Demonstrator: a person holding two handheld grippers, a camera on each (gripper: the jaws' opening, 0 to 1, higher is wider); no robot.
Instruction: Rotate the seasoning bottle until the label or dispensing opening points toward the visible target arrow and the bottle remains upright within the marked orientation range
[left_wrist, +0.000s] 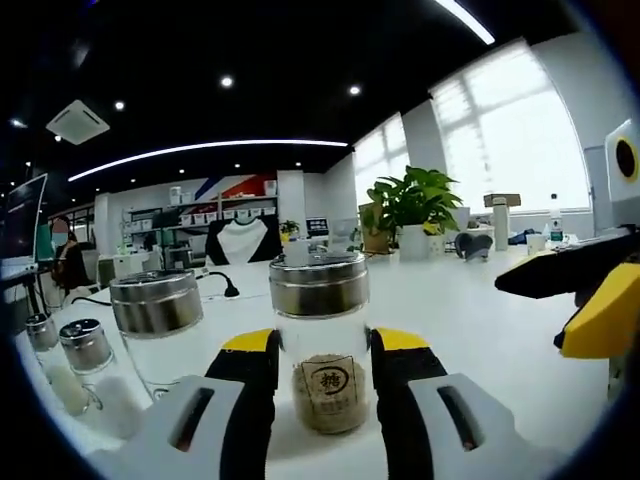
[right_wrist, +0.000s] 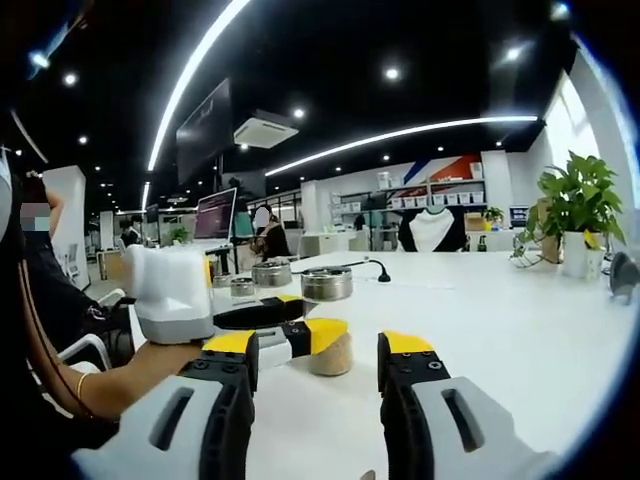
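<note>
In the left gripper view the left tongs (left_wrist: 325, 365) hold the clear glass seasoning bottle with a shiny metal lid (left_wrist: 322, 340) upright on the white worktop (left_wrist: 480, 330), and in the right gripper view the right tongs (right_wrist: 318, 360) stand wide, near the bottle (right_wrist: 328, 318).

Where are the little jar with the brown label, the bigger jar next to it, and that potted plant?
seasoning bottle (left_wrist: 327, 385): left gripper view, on its brown label.
larger jar (left_wrist: 157, 303): left gripper view, on its metal lid.
potted plant (left_wrist: 412, 200): left gripper view, on its leaves.

clear glass bottle (left_wrist: 324, 350), brushed-metal cap (left_wrist: 319, 285)
</note>
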